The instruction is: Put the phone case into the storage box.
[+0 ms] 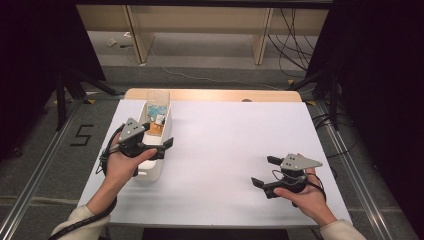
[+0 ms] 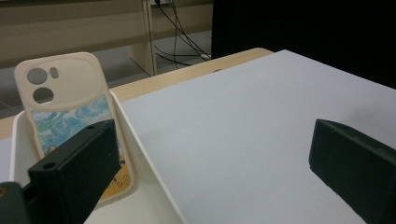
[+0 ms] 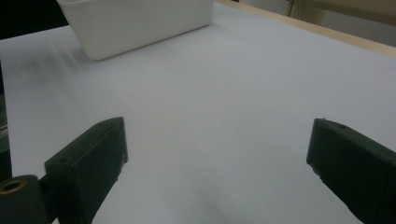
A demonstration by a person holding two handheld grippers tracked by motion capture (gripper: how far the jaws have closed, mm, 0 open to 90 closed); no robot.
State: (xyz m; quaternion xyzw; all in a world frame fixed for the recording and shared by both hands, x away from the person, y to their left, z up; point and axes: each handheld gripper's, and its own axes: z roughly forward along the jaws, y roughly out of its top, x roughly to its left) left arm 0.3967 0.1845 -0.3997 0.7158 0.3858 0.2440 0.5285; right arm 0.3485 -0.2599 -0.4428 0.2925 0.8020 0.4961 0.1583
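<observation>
A white bin [image 1: 151, 172] stands on the left side of the white table [image 1: 225, 135]. A cream phone case [image 1: 158, 104] with a blue wave picture leans upright at the bin's far end. In the left gripper view the phone case [image 2: 70, 98] shows its camera cut-outs inside the bin [image 2: 140, 154]. My left gripper [image 1: 161, 139] hovers open over the bin's middle, one jaw above the bin and one above the table, holding nothing [image 2: 212, 154]. My right gripper [image 1: 264, 171] is open and empty over bare table at the front right [image 3: 217, 149], with the bin [image 3: 140, 23] far ahead of it.
A strip of wooden tabletop [image 1: 215, 95] shows along the back edge. Beyond it are furniture legs and loose cables [image 1: 292, 40] on the floor. Black stands [image 1: 65, 90] flank the table, and a taped figure 5 [image 1: 81, 135] marks the floor at left.
</observation>
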